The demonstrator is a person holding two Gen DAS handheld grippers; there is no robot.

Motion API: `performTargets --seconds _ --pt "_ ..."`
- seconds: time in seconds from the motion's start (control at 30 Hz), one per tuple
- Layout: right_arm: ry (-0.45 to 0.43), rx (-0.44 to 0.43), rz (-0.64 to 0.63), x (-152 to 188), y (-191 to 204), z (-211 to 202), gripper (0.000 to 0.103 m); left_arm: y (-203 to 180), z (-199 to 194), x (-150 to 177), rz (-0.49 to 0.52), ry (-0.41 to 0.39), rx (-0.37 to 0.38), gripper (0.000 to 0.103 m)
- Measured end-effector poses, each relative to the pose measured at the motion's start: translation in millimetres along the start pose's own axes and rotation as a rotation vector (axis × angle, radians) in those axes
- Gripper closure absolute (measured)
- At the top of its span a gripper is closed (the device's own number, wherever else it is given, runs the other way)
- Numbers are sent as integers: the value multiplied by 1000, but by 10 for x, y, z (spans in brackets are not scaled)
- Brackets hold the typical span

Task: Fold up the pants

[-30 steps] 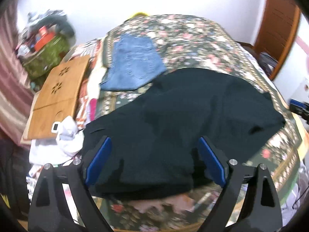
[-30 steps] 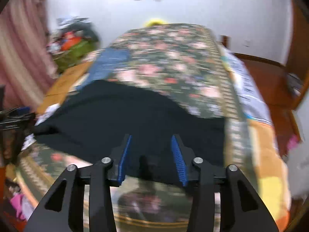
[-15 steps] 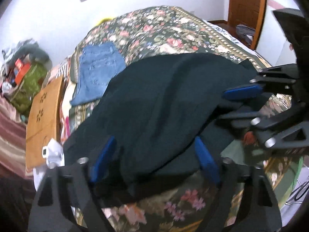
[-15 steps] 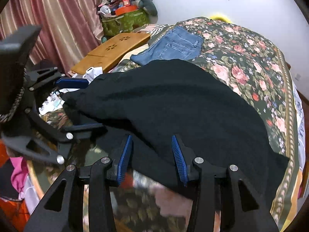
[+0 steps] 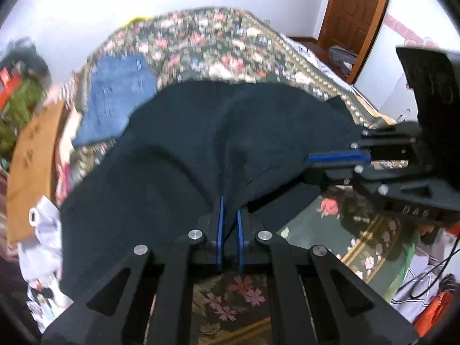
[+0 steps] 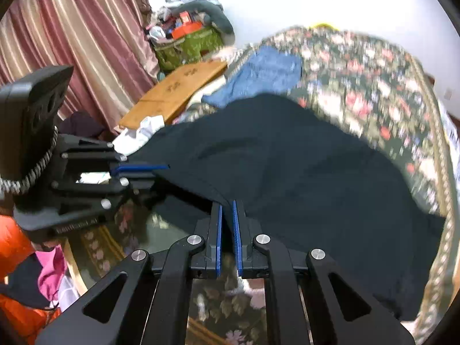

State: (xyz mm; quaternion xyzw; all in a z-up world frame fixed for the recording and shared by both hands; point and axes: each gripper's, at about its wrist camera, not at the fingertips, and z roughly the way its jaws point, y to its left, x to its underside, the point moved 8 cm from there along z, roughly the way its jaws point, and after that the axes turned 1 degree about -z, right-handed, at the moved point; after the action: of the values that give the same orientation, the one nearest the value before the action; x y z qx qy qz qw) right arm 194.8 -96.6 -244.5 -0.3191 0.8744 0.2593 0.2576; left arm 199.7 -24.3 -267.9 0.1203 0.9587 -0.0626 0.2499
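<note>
Most of the floral bedspread [image 5: 218, 43] lies under the black pants [image 5: 178, 149], spread across its near end with folded blue jeans [image 5: 118, 97] just beyond them. Both grippers bite the pants' near edge — the left gripper [image 5: 229, 215] clenched on a pinch of cloth, the right gripper [image 6: 227, 218] likewise clamped on the hem — and the fabric rises in ridges toward each.

no legible text, label, brand or number in either view. raised lettering on underside of left gripper [image 6: 138, 169] body, seen from right wrist view, too blurred to read. similar marking on right gripper [image 5: 316, 162] body unreadable.
</note>
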Motion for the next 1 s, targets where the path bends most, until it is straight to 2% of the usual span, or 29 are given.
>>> performTargets --seconds 0.13,0.2,0.27,0.33,0.43,0.5,0.53,0.6,0.7,0.9,0.97,1.0 --pt "-12 -16 51 50 -33 -52 90 5 -95 14 -59 8 25 85" --pt "-33 -31 85 40 -87 -196 85 17 -193 11 -64 -2 25 68" --pt "-85 -10 121 38 -213 -411 75 51 -337 -4 -68 -28 14 54" --pt "-145 39 167 62 -415 -667 67 95 -509 -49 -74 -68 0 49" --pt "-210 159 247 181 -819 -1026 65 211 -698 -151 -115 -119 -6 41" --pt "-230 237 296 280 -1105 -1194 64 339 -770 -247 -149 -156 -29 31" --pt "-230 301 325 349 -1292 -1258 64 416 -775 -294 -159 -169 -50 29" --pt "-217 368 376 467 -1602 -1304 64 574 -712 -370 -184 -176 -100 26" --pt "-164 421 467 676 -2010 -1206 64 768 -513 -412 -218 -143 -140 25" --pt "-71 415 529 824 -2454 -751 64 1126 125 -285 -270 2 -203 25" --pt "-36 430 536 863 -2571 -601 64 1206 305 -181 -298 49 -199 24" --pt "-20 431 535 872 -2607 -529 64 1236 366 -136 -324 51 -178 20"
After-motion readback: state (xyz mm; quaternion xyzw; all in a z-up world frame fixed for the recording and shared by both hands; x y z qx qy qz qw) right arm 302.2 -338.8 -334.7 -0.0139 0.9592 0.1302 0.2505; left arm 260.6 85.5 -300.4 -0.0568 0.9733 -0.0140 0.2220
